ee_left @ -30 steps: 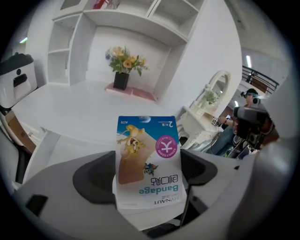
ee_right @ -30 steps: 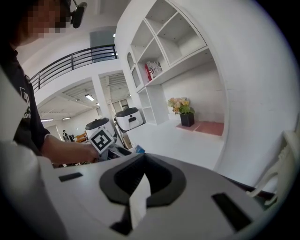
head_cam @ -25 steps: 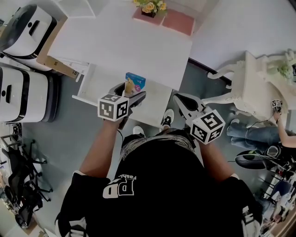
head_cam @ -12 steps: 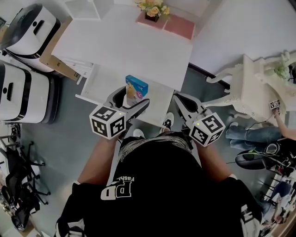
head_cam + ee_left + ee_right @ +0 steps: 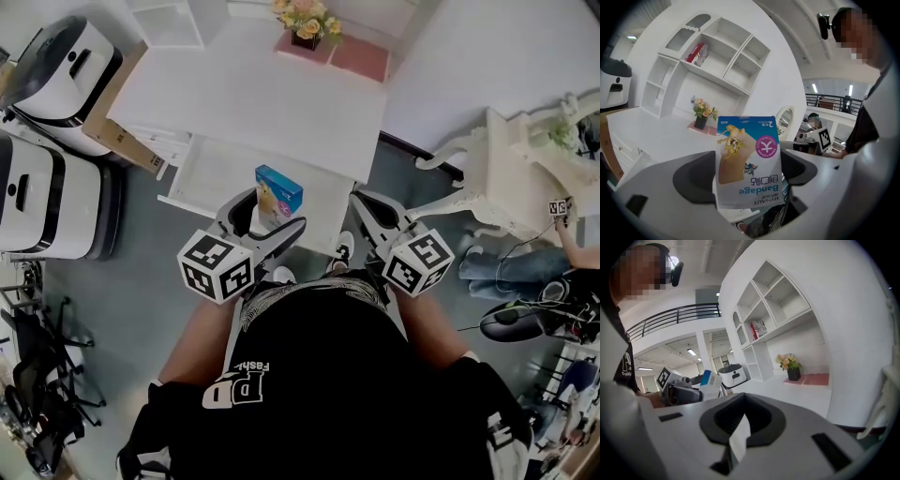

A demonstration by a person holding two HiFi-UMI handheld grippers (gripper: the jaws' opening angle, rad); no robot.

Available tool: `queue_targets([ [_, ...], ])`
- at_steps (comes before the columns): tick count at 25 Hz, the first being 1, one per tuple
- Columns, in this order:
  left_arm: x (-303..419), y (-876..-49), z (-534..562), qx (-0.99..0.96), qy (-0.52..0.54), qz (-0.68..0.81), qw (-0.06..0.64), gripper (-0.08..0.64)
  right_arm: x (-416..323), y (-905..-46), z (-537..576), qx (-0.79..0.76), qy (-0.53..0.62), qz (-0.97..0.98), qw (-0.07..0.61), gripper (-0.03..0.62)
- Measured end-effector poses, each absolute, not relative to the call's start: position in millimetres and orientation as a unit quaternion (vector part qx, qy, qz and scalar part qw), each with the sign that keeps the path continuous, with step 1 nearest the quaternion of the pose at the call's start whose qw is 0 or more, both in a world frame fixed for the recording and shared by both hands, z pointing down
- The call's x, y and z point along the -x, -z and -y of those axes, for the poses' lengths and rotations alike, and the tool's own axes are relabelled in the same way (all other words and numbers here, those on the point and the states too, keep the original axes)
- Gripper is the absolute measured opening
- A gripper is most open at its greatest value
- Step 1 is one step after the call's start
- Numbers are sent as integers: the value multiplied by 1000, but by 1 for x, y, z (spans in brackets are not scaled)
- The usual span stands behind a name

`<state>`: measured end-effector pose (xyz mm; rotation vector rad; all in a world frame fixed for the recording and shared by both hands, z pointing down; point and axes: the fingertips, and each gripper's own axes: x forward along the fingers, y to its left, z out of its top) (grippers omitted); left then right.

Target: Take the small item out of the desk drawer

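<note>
A small blue-and-white bandage box [image 5: 277,193] is clamped upright in my left gripper [image 5: 272,220], held above the front edge of the open white desk drawer [image 5: 211,169]. In the left gripper view the box [image 5: 747,159] fills the gap between both jaws of that gripper [image 5: 747,176], its print upside down. My right gripper [image 5: 367,208] hangs beside the drawer's right corner, jaws together with nothing held. In the right gripper view its jaws [image 5: 740,427] are closed, and the box [image 5: 710,382] shows at the left.
The white desk [image 5: 244,89] carries a flower pot [image 5: 306,21] and a pink mat [image 5: 361,56]. Two white appliances [image 5: 52,66] [image 5: 42,202] and a cardboard box [image 5: 117,141] stand at the left. An ornate white chair [image 5: 511,178] and another person [image 5: 574,251] are at the right.
My left gripper has drawn back toward my body with the bandage box, away from the drawer's inside. The right gripper has hardly moved.
</note>
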<state>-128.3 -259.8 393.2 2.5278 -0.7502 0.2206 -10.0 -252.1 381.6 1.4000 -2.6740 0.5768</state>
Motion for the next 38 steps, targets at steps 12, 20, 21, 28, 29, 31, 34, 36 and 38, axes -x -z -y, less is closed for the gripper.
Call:
queue_targets([
  [12, 145, -382, 235, -937, -77, 262, 220, 423, 29, -377, 226, -463, -181, 867, 33, 8],
  [20, 147, -378, 226, -938, -70, 267, 211, 423, 26, -371, 223, -464, -169, 869, 36, 8],
  [21, 147, -378, 225, -937, -69, 270, 211, 423, 26, -370, 223, -463, -167, 870, 37, 8],
  [28, 135, -376, 212, -932, -55, 292, 209, 423, 11, -364, 215, -448, -150, 880, 43, 8],
  [29, 133, -376, 210, -930, -54, 296, 210, 423, 9, -364, 212, -445, -149, 882, 44, 8],
  [31, 127, -377, 205, -927, -51, 305, 212, 423, 3, -364, 205, -437, -149, 886, 49, 8],
  [34, 113, -375, 194, -921, -44, 320, 217, 423, -12, -365, 190, -422, -153, 892, 55, 8],
  [36, 103, -373, 185, -917, -38, 330, 218, 423, -24, -366, 178, -416, -158, 894, 53, 8],
  [38, 92, -372, 174, -914, -31, 340, 219, 423, -36, -369, 165, -408, -163, 897, 53, 8],
])
